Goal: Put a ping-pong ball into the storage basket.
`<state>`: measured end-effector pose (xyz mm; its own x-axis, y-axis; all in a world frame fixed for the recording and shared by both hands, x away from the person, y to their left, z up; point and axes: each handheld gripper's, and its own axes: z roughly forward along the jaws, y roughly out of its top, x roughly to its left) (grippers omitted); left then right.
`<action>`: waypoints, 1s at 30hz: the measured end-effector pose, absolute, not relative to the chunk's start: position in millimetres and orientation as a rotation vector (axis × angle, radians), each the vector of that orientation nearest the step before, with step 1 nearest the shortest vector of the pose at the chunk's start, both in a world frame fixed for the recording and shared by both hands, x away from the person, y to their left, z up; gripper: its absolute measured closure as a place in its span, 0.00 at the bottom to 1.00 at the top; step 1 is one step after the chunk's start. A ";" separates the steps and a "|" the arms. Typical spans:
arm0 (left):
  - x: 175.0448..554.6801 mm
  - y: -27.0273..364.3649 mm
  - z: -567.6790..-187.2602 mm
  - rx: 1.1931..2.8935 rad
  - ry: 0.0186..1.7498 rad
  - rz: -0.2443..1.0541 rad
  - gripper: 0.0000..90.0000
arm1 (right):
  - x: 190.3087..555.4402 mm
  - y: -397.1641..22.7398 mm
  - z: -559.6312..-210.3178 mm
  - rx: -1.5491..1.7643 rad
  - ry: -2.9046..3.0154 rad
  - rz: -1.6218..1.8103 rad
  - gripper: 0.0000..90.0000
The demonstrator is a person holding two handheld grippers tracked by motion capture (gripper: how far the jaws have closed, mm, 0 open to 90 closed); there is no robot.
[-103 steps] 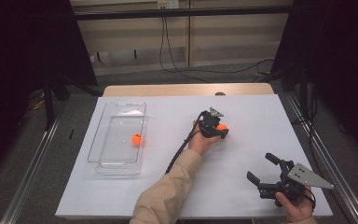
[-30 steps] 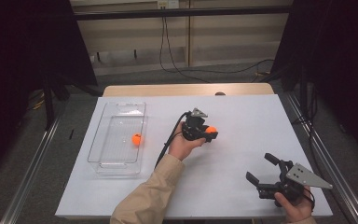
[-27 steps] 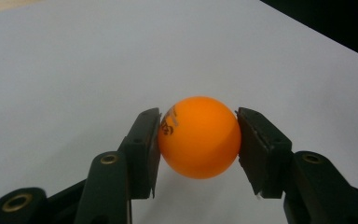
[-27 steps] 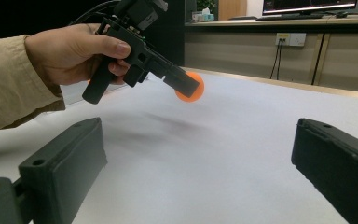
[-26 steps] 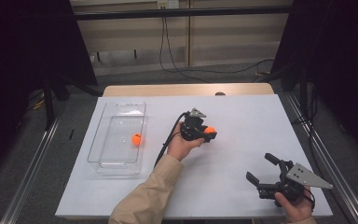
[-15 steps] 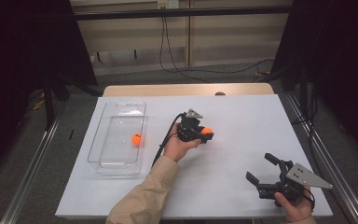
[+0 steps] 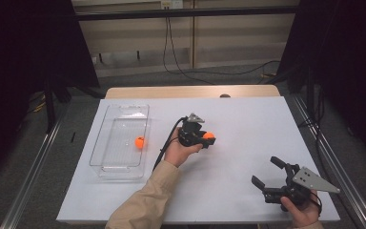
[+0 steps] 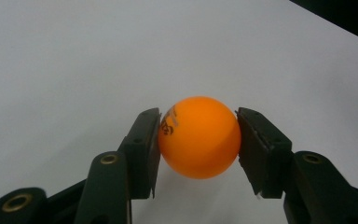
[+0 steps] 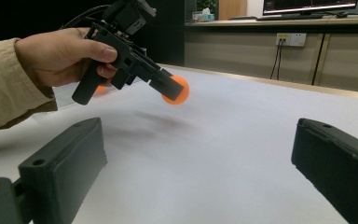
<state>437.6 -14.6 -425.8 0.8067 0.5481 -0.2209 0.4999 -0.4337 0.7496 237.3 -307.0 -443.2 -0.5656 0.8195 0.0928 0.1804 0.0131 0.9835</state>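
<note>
My left gripper (image 7: pixel 207 139) is shut on an orange ball (image 8: pixel 199 137), whose sides are pressed by both pads. It holds the ball (image 7: pixel 208 136) in the air over the middle of the white table (image 7: pixel 248 124); the right gripper view shows the ball (image 9: pixel 176 90) above its shadow. A second orange ball (image 7: pixel 139 141) lies inside the clear plastic tray (image 7: pixel 106 143) at the left. My right gripper (image 7: pixel 268 174) stands open near the table's front right corner, nothing between its jaws.
A black cable trails from the left gripper along the sleeve (image 7: pixel 145 200). Dark curtains flank the table, and metal rails (image 7: pixel 33 167) run along both sides. A wooden strip (image 7: pixel 190 91) borders the far edge.
My left gripper has carried the orange ball leftward, towards the tray. The right gripper has stayed where it was, open.
</note>
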 end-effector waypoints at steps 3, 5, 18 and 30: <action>437.1 -13.0 -425.8 2.104 0.779 0.061 0.57 | 237.3 -307.1 -443.2 1.023 1.774 1.591 0.03; 436.5 -12.0 -426.4 2.103 0.781 0.062 0.57 | 237.2 -306.9 -443.1 1.023 1.774 1.593 0.03; 433.9 -5.3 -426.7 2.102 0.786 0.055 0.57 | 237.3 -306.6 -443.4 1.022 1.775 1.589 0.03; 432.0 -3.9 -424.8 2.114 0.786 0.051 0.57 | 237.1 -306.9 -443.3 1.025 1.774 1.592 0.03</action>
<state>432.0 -3.9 -424.8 0.8010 0.5506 -0.2349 0.5154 -0.4347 0.7385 237.1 -306.9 -443.3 -0.5646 0.8200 0.0939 0.1822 0.0129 0.9832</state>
